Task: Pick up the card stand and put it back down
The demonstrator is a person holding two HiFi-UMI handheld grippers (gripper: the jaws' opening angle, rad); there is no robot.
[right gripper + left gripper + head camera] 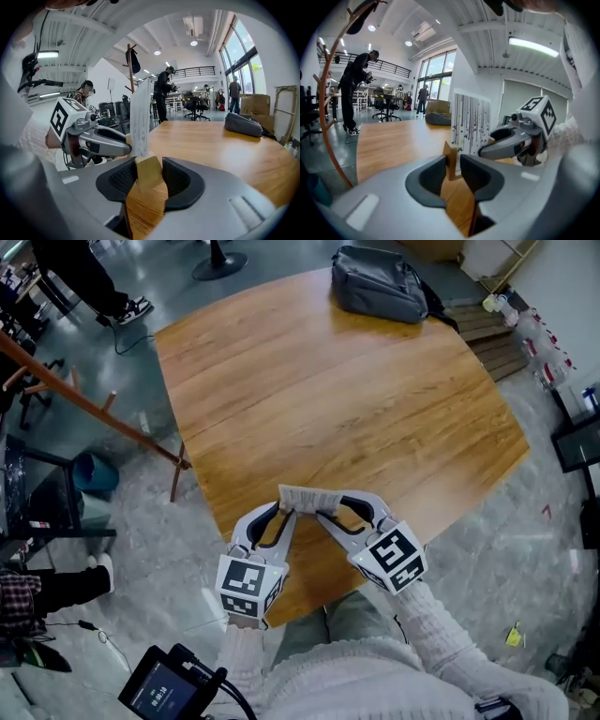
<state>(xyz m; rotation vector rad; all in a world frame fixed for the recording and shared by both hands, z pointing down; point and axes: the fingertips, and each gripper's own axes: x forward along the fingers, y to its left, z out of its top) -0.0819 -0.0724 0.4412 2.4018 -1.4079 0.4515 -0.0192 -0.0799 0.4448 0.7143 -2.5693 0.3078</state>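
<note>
Table [375, 409] holds distant backpack [380, 282]; left tool [285, 511] and right tool [324, 515] clamp card stand [307, 497].

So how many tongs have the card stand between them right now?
2: the left tongs at the left end of the card stand, the right tongs at its right end.

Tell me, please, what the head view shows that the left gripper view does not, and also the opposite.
Only the head view: the left gripper's marker cube and a handheld screen low on the left. Only the left gripper view: the card's face with vertical streaks, a ceiling strip light, and tall windows. Both: the card stand, the right gripper, the wooden table and the grey backpack.
</note>
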